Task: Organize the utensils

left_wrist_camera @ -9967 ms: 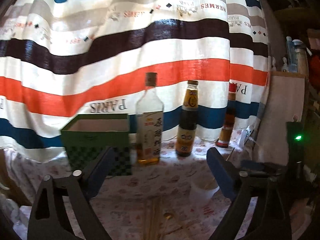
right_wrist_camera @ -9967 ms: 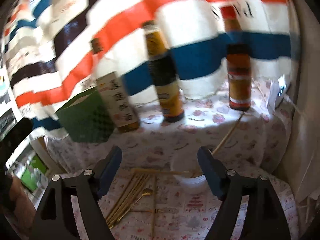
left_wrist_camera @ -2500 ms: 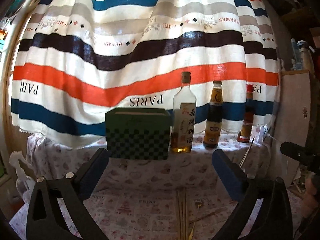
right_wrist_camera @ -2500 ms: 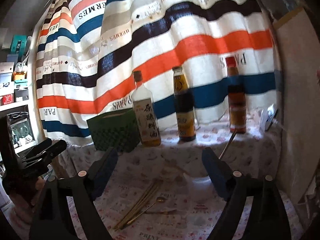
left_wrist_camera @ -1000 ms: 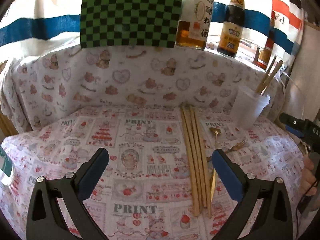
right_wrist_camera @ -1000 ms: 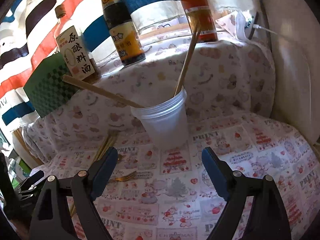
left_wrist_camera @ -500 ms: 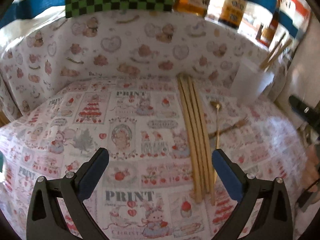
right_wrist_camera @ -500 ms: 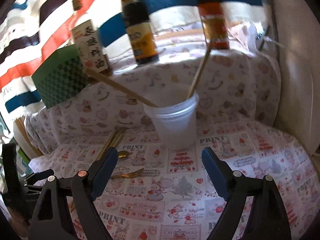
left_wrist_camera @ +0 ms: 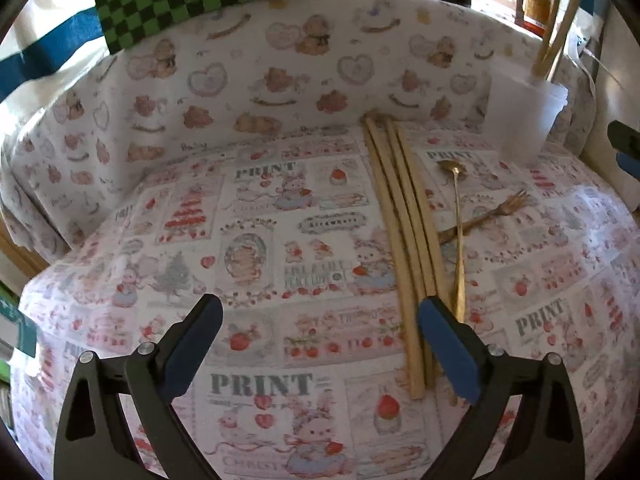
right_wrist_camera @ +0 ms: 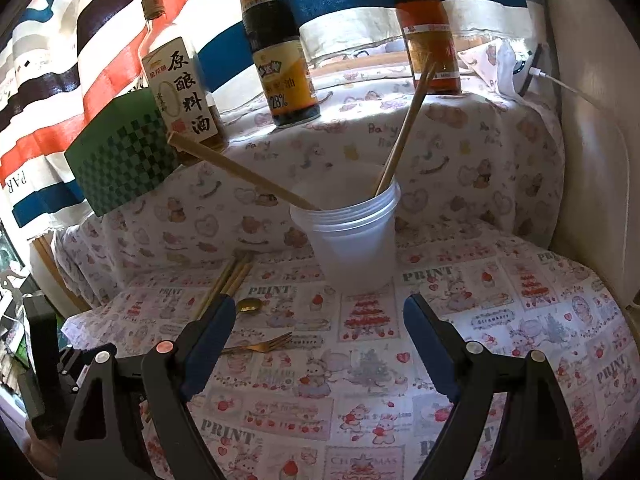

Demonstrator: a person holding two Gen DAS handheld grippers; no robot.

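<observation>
Several wooden chopsticks (left_wrist_camera: 404, 232) lie side by side on the printed tablecloth, running away from me. A gold spoon (left_wrist_camera: 458, 232) lies just right of them, and a gold fork (left_wrist_camera: 492, 212) crosses under it. My left gripper (left_wrist_camera: 320, 316) hovers open over the cloth, its right finger above the chopsticks' near ends. A translucent plastic cup (right_wrist_camera: 354, 236) holds two chopsticks (right_wrist_camera: 404, 128) leaning apart. My right gripper (right_wrist_camera: 320, 320) stands open just in front of the cup, holding nothing. The spoon (right_wrist_camera: 249, 305), the fork (right_wrist_camera: 264, 345) and the chopsticks (right_wrist_camera: 228, 280) show left of it.
Three sauce bottles (right_wrist_camera: 280, 60) and a green checked box (right_wrist_camera: 120, 160) stand on a raised ledge behind the cloth, before a striped curtain (right_wrist_camera: 80, 40). A pale wall (right_wrist_camera: 592, 140) closes the right side. The cup (left_wrist_camera: 520, 116) sits at the back right in the left wrist view.
My left gripper has tipped downward and moved in closer over the cloth, so the chopsticks now reach its right finger. The right gripper has barely shifted in front of the cup.
</observation>
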